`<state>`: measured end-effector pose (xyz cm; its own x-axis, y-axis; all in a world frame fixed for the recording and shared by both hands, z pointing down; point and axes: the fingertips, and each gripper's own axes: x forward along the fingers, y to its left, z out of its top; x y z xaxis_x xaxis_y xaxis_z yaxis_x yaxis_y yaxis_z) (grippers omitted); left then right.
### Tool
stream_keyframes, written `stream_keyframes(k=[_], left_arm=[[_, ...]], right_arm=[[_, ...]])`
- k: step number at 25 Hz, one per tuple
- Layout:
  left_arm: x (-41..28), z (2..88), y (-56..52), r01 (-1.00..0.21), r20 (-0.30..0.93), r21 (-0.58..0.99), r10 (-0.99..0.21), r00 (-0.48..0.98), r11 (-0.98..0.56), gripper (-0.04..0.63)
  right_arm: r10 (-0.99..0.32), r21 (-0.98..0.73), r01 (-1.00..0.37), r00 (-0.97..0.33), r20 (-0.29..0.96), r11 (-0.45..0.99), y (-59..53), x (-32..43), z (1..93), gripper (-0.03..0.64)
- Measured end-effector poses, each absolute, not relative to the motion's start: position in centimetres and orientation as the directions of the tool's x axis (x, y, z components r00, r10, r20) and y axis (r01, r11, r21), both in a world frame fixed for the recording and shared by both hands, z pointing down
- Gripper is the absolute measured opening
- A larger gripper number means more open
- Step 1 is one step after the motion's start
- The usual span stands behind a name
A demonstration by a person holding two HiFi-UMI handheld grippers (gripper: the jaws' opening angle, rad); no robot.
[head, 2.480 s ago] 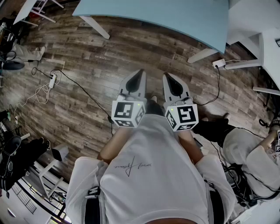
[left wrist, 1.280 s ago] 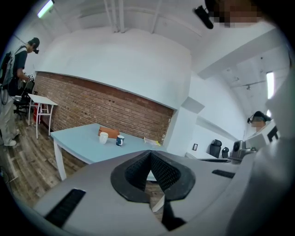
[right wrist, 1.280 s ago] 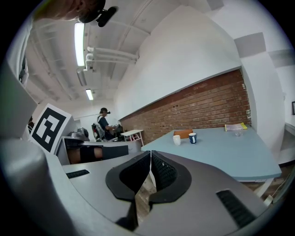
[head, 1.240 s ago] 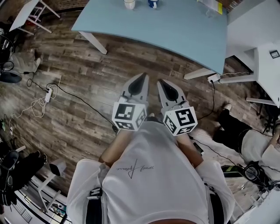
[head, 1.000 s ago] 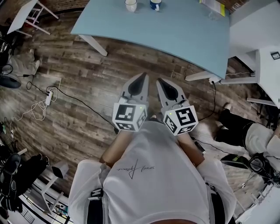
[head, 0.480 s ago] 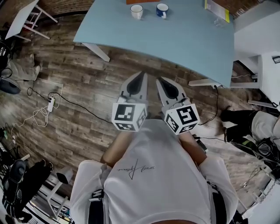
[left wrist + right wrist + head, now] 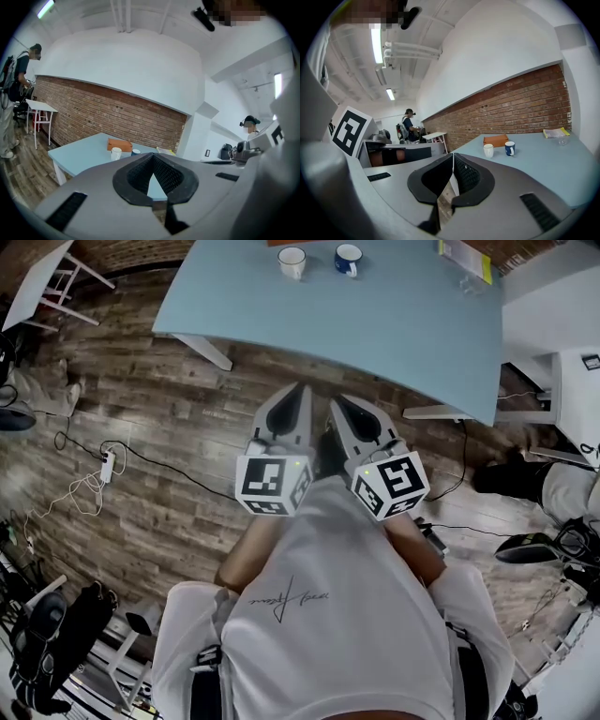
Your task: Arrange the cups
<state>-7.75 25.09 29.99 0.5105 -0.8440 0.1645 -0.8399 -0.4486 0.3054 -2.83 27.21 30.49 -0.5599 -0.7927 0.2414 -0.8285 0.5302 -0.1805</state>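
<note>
A white cup (image 7: 292, 261) and a blue cup (image 7: 348, 259) are set upright side by side, near each other but apart, at the far edge of a light blue table (image 7: 375, 320). In the right gripper view both handles can be made out, and a flat brown box (image 7: 495, 140) is seen just behind the cups. A flat yellowish packet (image 7: 464, 259) is placed well to the right of them on the same table, by its far corner.

The left claw (image 7: 301, 390) and the right claw (image 7: 336, 403) are held side by side over the wooden floor (image 7: 169, 418), short of the table's near edge and pointed toward it. Both claws are closed, with the jaw tips brought together and nothing gripped between them. They are well apart from the cups.

A marker cube (image 7: 272, 484) is carried on the left claw and another (image 7: 392, 486) on the right one. A white shirt (image 7: 328, 624) is worn by the person holding them. A power strip (image 7: 106, 462) with loose cables is left on the floor at the left.
</note>
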Motion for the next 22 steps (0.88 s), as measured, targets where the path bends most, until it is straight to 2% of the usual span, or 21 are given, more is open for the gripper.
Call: stream_keyframes(k=[22], left_arm=[[-3.5,31.7,15.6,-0.828,0.231,0.318,-0.809,0.54,-0.462,0.006]], right_arm=[[-0.778,-0.239,-0.822,-0.568,0.269,0.517,17.5,0.6,31.8,0.021]])
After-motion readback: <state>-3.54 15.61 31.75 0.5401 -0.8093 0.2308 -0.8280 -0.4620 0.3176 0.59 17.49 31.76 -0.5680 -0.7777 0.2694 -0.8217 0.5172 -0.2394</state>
